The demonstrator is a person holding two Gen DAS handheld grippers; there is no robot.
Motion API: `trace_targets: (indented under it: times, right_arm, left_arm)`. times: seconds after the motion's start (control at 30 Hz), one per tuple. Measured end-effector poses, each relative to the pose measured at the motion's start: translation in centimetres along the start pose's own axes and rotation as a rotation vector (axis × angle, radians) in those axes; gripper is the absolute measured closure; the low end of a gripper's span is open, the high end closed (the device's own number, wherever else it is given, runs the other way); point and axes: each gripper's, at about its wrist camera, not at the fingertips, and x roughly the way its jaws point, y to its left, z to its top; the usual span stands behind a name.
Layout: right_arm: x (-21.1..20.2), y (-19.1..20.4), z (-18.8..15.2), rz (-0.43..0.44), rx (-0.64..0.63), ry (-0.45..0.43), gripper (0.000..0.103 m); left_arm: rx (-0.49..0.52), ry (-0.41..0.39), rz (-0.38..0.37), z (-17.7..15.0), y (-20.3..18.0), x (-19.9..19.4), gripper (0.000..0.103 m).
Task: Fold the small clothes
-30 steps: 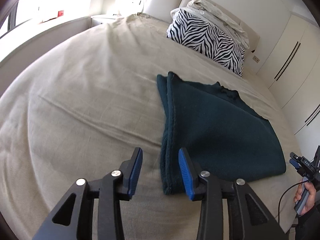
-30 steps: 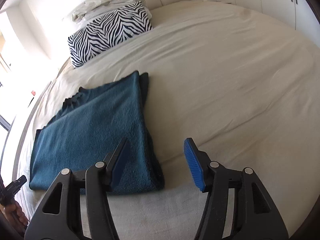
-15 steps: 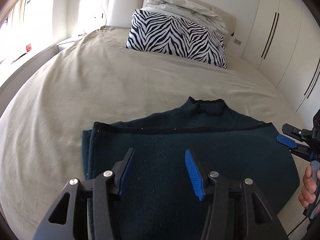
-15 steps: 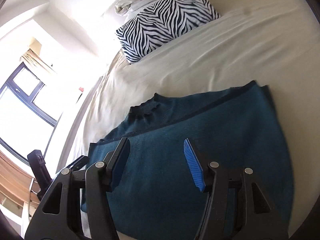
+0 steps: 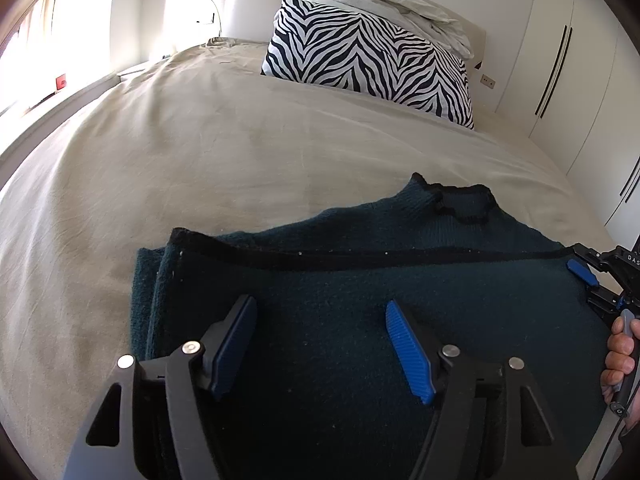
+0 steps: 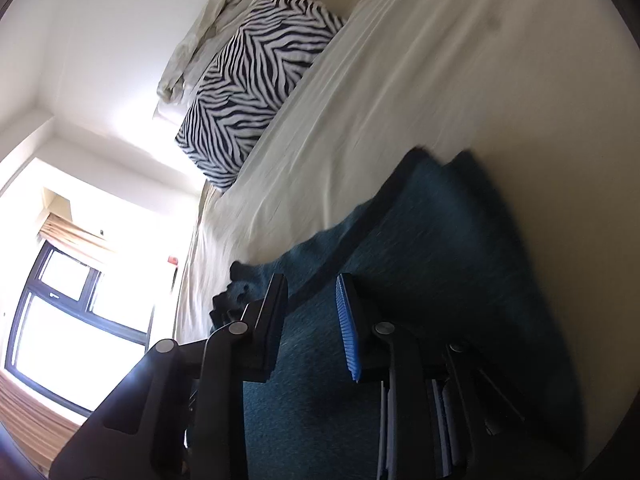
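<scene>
Two hand-held grippers over dark teal knit sweater on beige bed: left hand-held gripper opening wide, empty; right hand-held gripper at 3 o'clock, closing, w/ nothing pinched.

Both tools share one build. The left gripper has black angular arms with triangular cut-outs, round silver screw heads at the pivots, and ribbed blue pads. The right gripper matches it: black arms, silver screws, a ribbed blue pad. White lettering marks its body; a thin dark cable trails below.
</scene>
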Motion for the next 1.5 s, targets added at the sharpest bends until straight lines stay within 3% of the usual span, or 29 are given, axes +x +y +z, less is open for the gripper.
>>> trace_targets:
  times: [0.17, 0.27, 0.43, 0.53, 0.6, 0.7, 0.8, 0.9, 1.1, 1.27, 1.4, 1.5]
  right_arm:
    - [-4.0, -2.6, 1.6, -0.107, 0.054, -0.075, 0.078]
    - [-5.3, 0.1, 0.4, -0.150, -0.060, -0.040, 0.076]
    - [-4.4, 7.3, -5.9, 0.042, -0.185, 0.151, 0.076]
    - [-1.7, 9.9, -11.2, 0.148, -0.177, 0.310, 0.076]
    - [0.0, 10.5, -14.5, 0.189, -0.175, 0.406, 0.076]
    - [1.6, 9.8, -17.6, 0.149, -0.184, 0.490, 0.076]
    - [0.7, 7.9, -17.4, 0.184, -0.112, 0.466, 0.076]
    - [-1.7, 5.3, -15.5, 0.152, -0.042, 0.379, 0.076]
    - [-8.7, -1.8, -9.8, 0.068, 0.077, 0.146, 0.077]
    - [-14.7, -5.5, -7.2, 0.008, 0.147, 0.017, 0.076]
    - [-16.7, -2.7, -8.3, 0.092, 0.101, 0.053, 0.074]
    - [-13.3, 3.0, -12.3, 0.192, 0.027, 0.188, 0.074]
  left_arm:
    - [-0.001, -0.006, -0.005, -0.2, 0.1, -0.1, 0.033]
    - [0.005, -0.010, -0.001, -0.3, 0.0, -0.1, 0.033]
    - [0.013, -0.007, 0.012, -0.3, -0.3, -0.2, 0.032]
    - [-0.026, 0.020, 0.008, -0.4, -0.3, -1.4, 0.032]
    - [-0.089, 0.035, -0.049, -1.2, -0.5, -3.6, 0.032]
    - [-0.129, 0.025, -0.162, -3.8, -1.9, -7.2, 0.032]
    - [-0.116, 0.066, -0.205, -6.7, -3.4, -8.2, 0.032]
    - [-0.084, 0.092, -0.197, -8.9, -3.9, -7.6, 0.033]
    - [-0.173, 0.097, -0.256, -9.0, -0.3, -8.3, 0.054]
    - [-0.210, 0.090, -0.237, -10.3, 2.7, -10.6, 0.053]
    - [-0.257, 0.040, -0.213, -10.9, 3.4, -13.2, 0.041]
    - [-0.275, 0.026, -0.220, -10.8, 3.4, -13.4, 0.034]
